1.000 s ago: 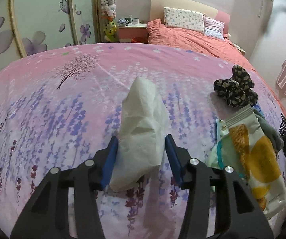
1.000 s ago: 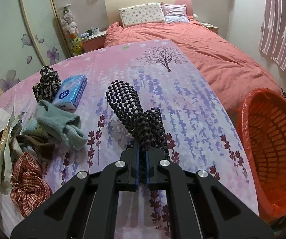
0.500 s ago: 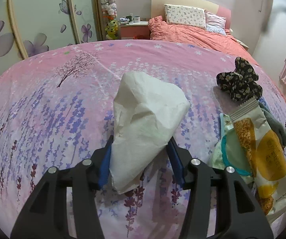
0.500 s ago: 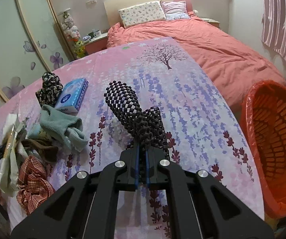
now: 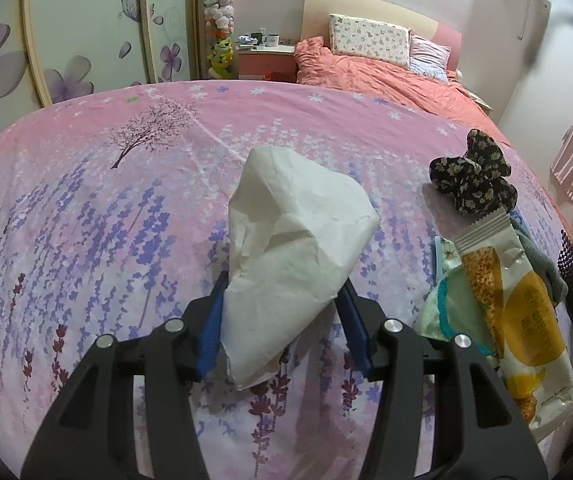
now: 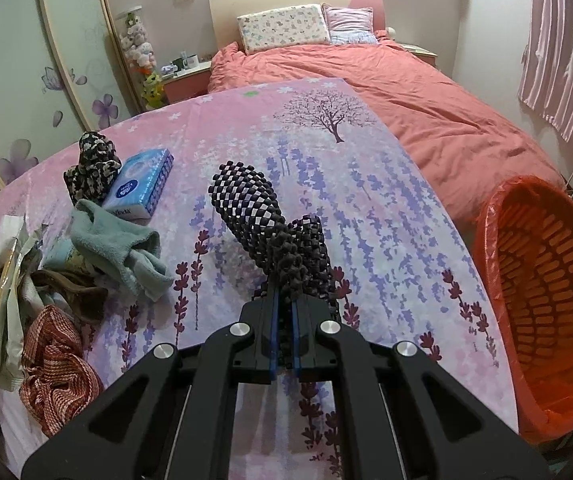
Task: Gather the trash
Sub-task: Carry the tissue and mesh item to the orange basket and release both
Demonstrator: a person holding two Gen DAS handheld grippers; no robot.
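Note:
My left gripper is shut on a crumpled white tissue and holds it above the pink flowered tablecloth. A yellow snack wrapper lies to its right. My right gripper is shut on a black-and-white checkered sock, held above the cloth. An orange basket lined with an orange bag stands to the right of the table, below its edge.
A heap lies at the left of the right wrist view: teal cloth, red striped cloth, floral black sock, blue tissue pack. A bed with an orange quilt stands behind the table.
The left gripper has lifted the tissue, which has spread wider between the fingers. The right gripper still holds the sock and has drifted slightly; the basket shows a little more.

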